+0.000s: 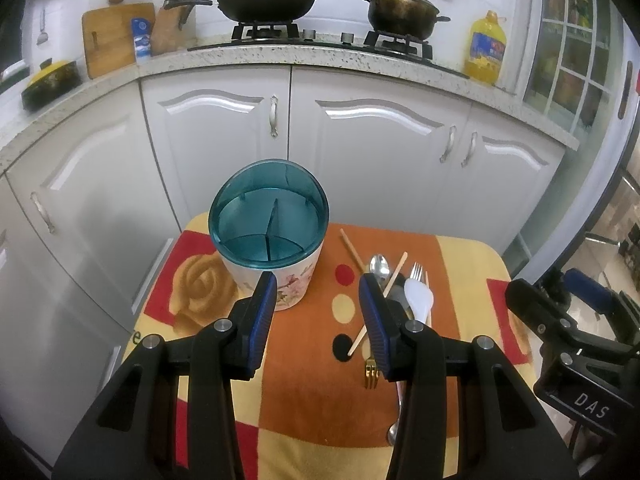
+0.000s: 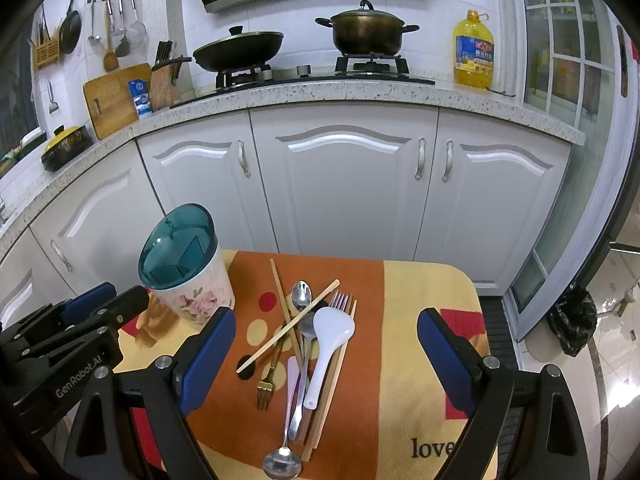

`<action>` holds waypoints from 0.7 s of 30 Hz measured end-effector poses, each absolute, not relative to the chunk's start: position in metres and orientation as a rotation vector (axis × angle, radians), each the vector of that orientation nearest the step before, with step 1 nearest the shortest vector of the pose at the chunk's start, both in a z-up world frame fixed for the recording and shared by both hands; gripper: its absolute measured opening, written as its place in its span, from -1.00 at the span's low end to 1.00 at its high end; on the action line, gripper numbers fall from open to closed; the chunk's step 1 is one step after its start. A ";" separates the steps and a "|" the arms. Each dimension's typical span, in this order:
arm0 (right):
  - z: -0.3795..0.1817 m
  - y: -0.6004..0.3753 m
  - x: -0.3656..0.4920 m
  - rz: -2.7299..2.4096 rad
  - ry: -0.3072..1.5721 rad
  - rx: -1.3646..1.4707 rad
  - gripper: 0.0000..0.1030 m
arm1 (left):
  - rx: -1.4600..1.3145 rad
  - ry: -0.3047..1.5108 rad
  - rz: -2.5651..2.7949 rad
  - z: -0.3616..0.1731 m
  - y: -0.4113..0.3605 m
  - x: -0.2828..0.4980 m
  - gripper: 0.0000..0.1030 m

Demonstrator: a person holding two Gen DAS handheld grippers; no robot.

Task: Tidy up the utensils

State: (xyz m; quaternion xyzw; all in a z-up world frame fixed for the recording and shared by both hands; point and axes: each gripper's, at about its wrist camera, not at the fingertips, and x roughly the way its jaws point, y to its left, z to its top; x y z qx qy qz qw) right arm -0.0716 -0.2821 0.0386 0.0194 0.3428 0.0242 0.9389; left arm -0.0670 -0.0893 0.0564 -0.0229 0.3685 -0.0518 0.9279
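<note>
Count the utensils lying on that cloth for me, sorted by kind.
Forks: 2
Metal spoons: 3
White plastic spoon: 1
Wooden chopsticks: 4
Total: 10, as far as the overlapping pile lets me tell.

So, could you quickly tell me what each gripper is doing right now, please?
Left gripper: open, holding nothing.
Right gripper: open, holding nothing.
</note>
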 end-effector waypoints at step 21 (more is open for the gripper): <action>-0.012 -0.304 -0.043 0.087 0.820 0.069 0.62 | -0.038 0.805 -0.147 0.030 -0.091 -0.054 -0.19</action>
